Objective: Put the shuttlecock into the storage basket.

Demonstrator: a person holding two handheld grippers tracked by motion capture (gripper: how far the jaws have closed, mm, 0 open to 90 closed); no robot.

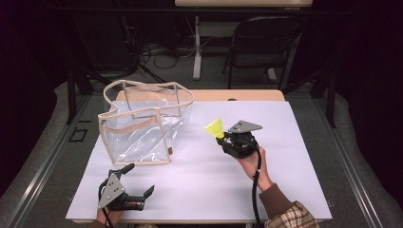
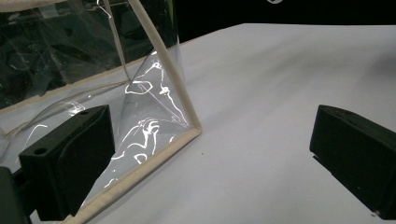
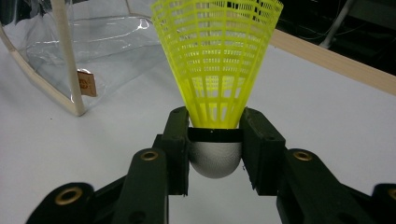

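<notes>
A yellow plastic shuttlecock point(image 1: 215, 128) point(image 3: 216, 60) with a white rounded head is clamped at its base by my right gripper point(image 1: 227, 138) point(image 3: 215, 135), its skirt pointing up and away toward the bag. A clear plastic tote bag point(image 1: 142, 124) point(image 2: 84, 65) point(image 3: 93, 46) with beige trim stands on the white table top point(image 1: 199, 180), left of that gripper. My left gripper point(image 1: 139, 183) point(image 2: 210, 154) rests low near the table's front left, jaws wide apart with nothing between them, just in front of the bag's bottom corner point(image 2: 196, 130).
The white table top sits on a wooden table whose far edge point(image 1: 247, 95) shows behind it. A black folding chair point(image 1: 261, 42) and cables lie on the floor beyond. A person's right hand and plaid sleeve point(image 1: 290, 216) enter from the bottom right.
</notes>
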